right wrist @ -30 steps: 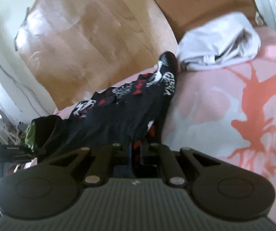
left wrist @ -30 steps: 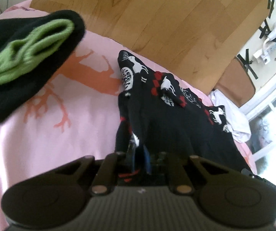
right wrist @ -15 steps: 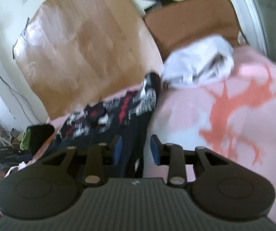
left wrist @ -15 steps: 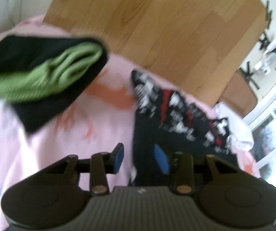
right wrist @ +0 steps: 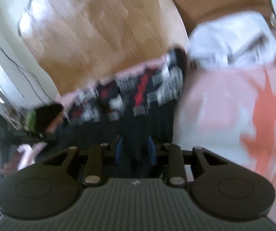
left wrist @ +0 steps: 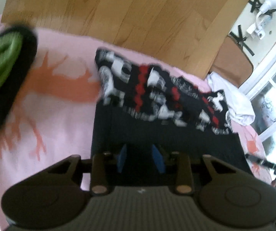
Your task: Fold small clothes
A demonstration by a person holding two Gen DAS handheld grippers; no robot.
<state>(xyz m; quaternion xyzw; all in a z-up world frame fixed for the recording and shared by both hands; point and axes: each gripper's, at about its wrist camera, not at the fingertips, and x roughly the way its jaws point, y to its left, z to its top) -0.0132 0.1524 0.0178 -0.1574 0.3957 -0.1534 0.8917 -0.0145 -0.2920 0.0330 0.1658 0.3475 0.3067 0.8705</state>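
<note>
A black garment with a white-and-red reindeer pattern (left wrist: 157, 100) lies folded flat on the pink bedsheet (left wrist: 57, 119). It also shows in the right wrist view (right wrist: 138, 100). My left gripper (left wrist: 140, 156) is open and empty over the garment's plain black near part. My right gripper (right wrist: 135, 151) is open and empty over the garment's near right edge. Both views are motion-blurred.
A folded black-and-green garment (left wrist: 1, 61) lies at the left of the sheet. A crumpled white garment (left wrist: 232, 100) lies beyond the patterned one, also in the right wrist view (right wrist: 232, 40). A wooden headboard (left wrist: 118, 11) rises behind the bed.
Both grippers were shut on the black garment's near edge a second ago. They have let go, opened, and pulled back and up a little; the garment lies flat.
</note>
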